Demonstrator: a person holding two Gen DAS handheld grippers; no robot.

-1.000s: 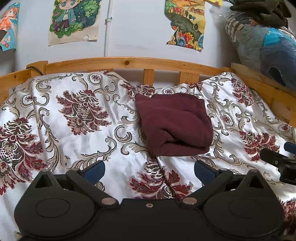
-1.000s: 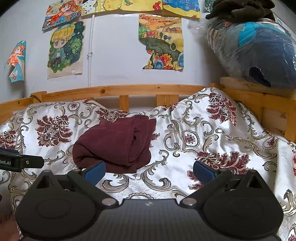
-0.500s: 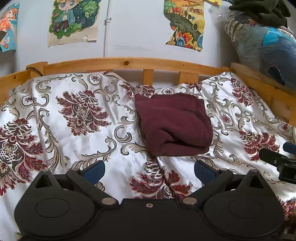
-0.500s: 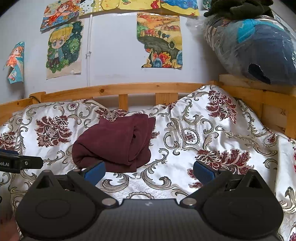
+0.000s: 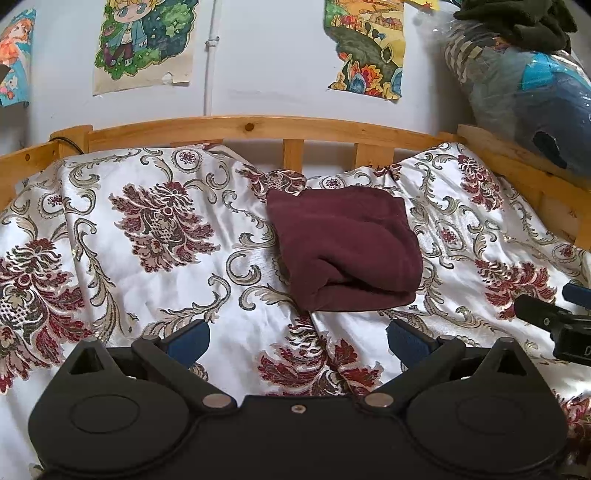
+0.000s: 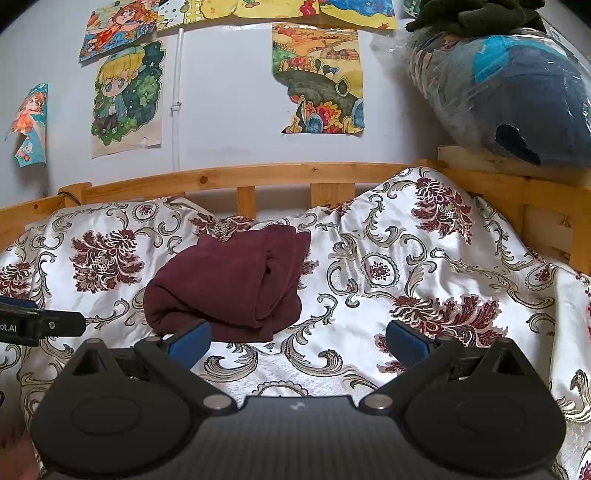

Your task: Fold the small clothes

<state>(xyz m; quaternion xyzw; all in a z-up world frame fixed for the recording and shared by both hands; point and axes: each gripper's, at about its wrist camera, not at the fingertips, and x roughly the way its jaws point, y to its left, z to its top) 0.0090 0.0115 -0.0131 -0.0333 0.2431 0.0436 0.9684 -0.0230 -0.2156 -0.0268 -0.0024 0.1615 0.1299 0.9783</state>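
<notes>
A dark maroon garment (image 5: 343, 247) lies folded into a thick rectangle on the floral bedspread (image 5: 155, 236). It also shows in the right wrist view (image 6: 229, 284), left of centre. My left gripper (image 5: 295, 338) is open and empty, hovering just in front of the garment's near edge. My right gripper (image 6: 297, 341) is open and empty, in front and to the right of the garment. The right gripper's tip shows at the left wrist view's right edge (image 5: 546, 317); the left gripper's tip shows at the right wrist view's left edge (image 6: 40, 323).
A wooden bed rail (image 5: 258, 129) runs along the back and right side. Posters (image 6: 317, 77) hang on the white wall. A plastic-wrapped blue bundle (image 6: 517, 85) with a dark green cloth (image 6: 476, 14) on top sits at the back right.
The right wrist camera has tilted down and back slightly, so the garment sits a little higher in view. The left gripper has barely moved. The garment has not moved.
</notes>
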